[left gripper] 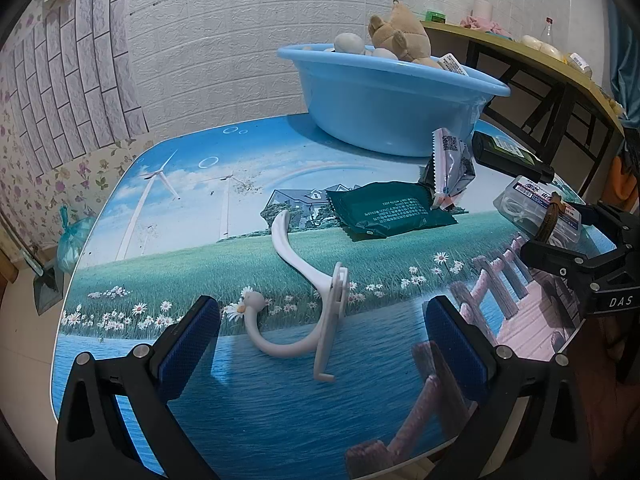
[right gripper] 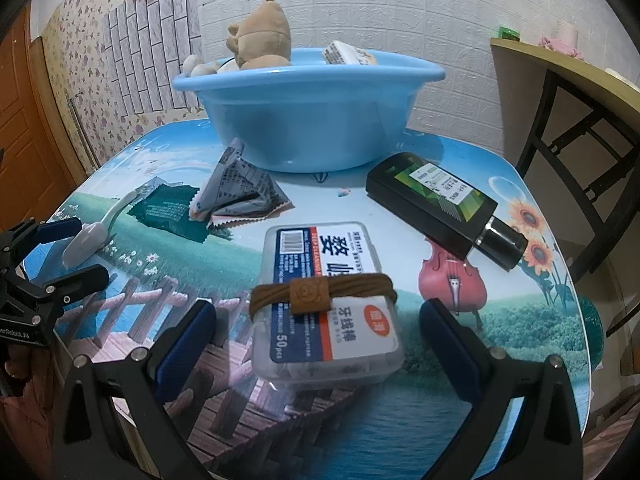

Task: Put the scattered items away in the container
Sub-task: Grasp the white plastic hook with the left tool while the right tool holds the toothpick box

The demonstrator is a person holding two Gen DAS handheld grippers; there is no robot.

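A blue basin stands at the table's far side, also in the right wrist view, holding a plush bear and other items. My left gripper is open around a white hook lying on the table. My right gripper is open around a clear floss-pick box with a brown hair tie on it. A green packet, a grey snack packet and a black bottle lie loose near the basin.
The table has a printed landscape cover and rounded edges. A wooden side table with dark legs stands to the right. A wall runs behind the basin. A door is at the left.
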